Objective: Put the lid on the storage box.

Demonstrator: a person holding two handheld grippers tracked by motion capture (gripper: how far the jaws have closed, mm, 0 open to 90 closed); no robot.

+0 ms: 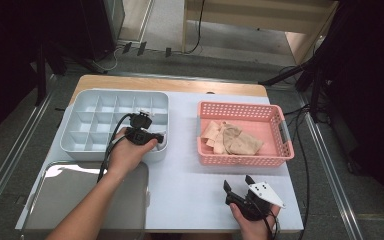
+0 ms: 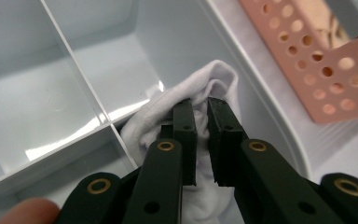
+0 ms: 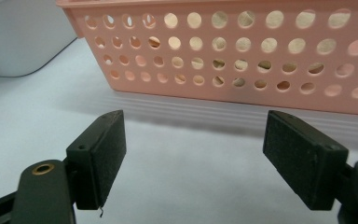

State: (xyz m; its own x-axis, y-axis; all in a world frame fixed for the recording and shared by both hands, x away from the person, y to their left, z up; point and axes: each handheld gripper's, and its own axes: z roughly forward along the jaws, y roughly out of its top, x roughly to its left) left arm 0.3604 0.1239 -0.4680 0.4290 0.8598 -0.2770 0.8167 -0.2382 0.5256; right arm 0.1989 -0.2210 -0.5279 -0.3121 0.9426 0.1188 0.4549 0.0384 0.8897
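Observation:
My left gripper (image 1: 157,135) (image 2: 201,105) reaches into the near right compartment of the grey divided tray (image 1: 87,120) (image 2: 51,102). Its jaws are shut on a fold of a white cloth (image 2: 214,79) that lies crumpled in that compartment against the tray's outer wall. My right gripper (image 1: 237,182) (image 3: 196,144) rests at the table's front edge, below the pink basket (image 1: 280,150) (image 3: 223,51). It points at the basket's near wall, and its jaws stand wide open with nothing between them.
The pink basket holds a heap of beige cloths (image 1: 232,139). A shiny metal tray (image 1: 80,190) lies at the front left under my left forearm. A white mat (image 1: 190,180) covers the table between tray and basket.

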